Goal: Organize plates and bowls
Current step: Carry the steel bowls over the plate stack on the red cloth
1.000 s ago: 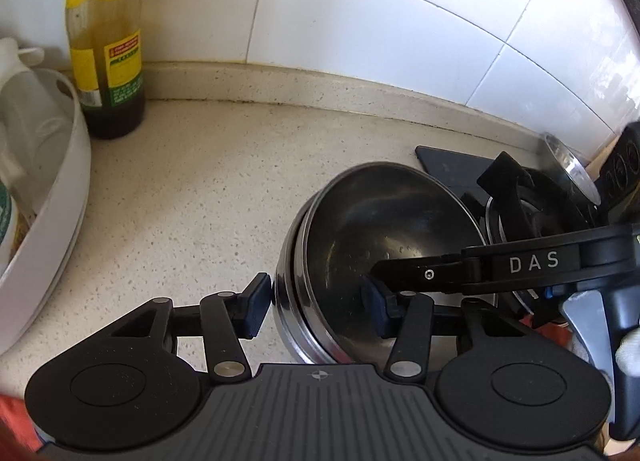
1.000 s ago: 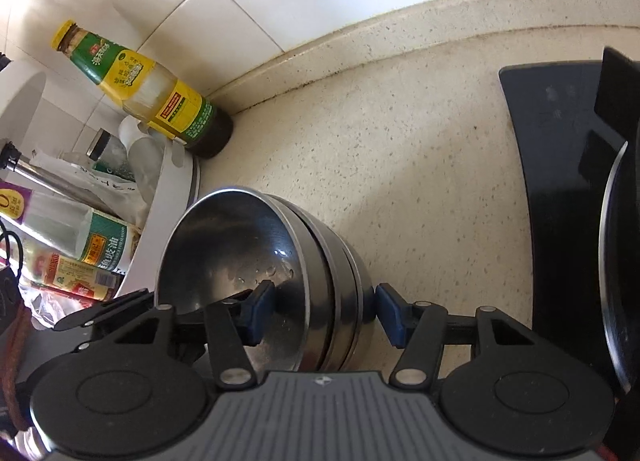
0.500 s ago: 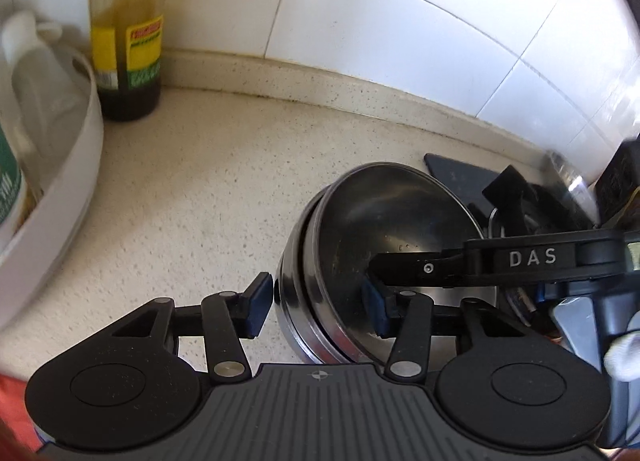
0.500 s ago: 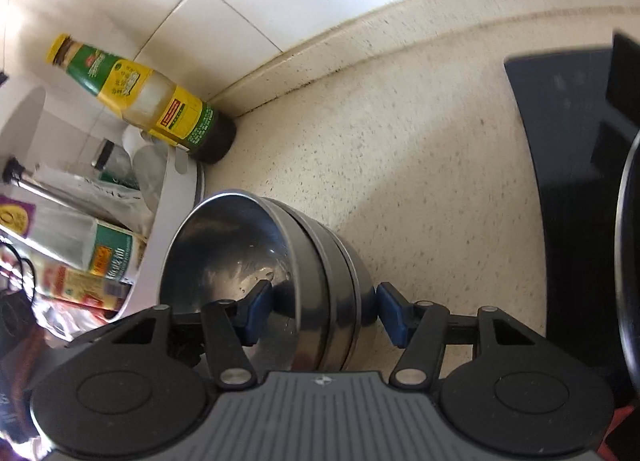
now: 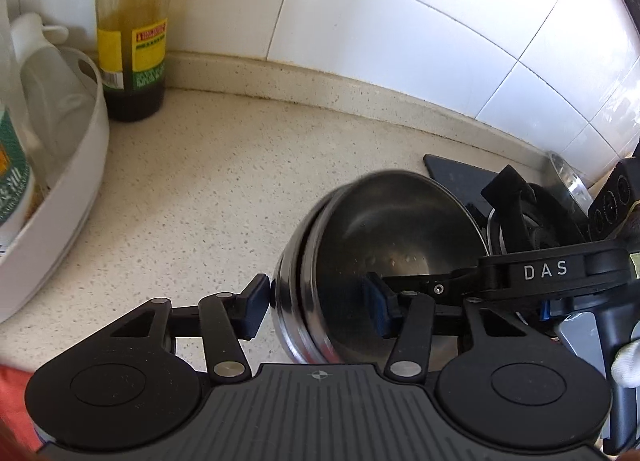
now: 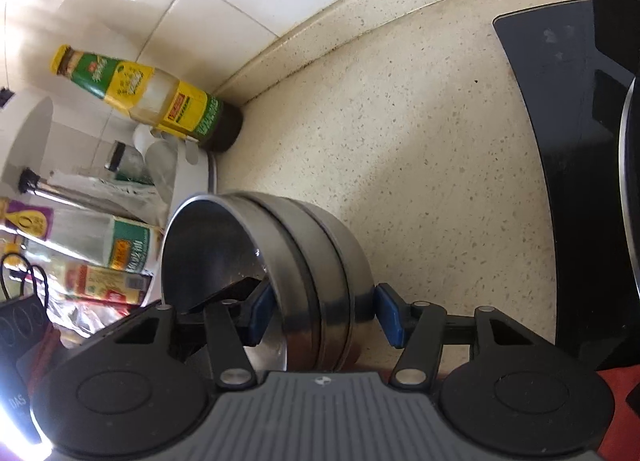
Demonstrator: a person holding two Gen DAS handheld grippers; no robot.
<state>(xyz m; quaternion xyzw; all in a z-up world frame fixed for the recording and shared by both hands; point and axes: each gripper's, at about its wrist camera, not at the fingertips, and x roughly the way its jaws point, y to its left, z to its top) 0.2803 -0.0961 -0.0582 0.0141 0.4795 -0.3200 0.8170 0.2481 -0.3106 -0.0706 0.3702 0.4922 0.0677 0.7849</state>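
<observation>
A stack of nested steel bowls (image 5: 384, 257) is held tilted above the speckled counter. My left gripper (image 5: 316, 307) is clamped across the stack's near wall, one pad outside and one inside. My right gripper (image 6: 324, 311) grips the opposite wall of the stack of steel bowls (image 6: 288, 261) the same way, one pad inside the top bowl and one against the outer side. Its fingers, marked DAS, show in the left wrist view (image 5: 532, 273) reaching into the bowl.
A sauce bottle (image 5: 134, 33) stands at the back wall; it also shows in the right wrist view (image 6: 152, 101). A white tub (image 5: 60, 189) of bottles sits at the left. A black stove top (image 6: 560, 165) lies to the right, with a burner grate (image 5: 524, 209).
Both grippers have carried the bowl stack left and toward the back wall; the sauce bottle and white tub look closer. Both grips are unchanged.
</observation>
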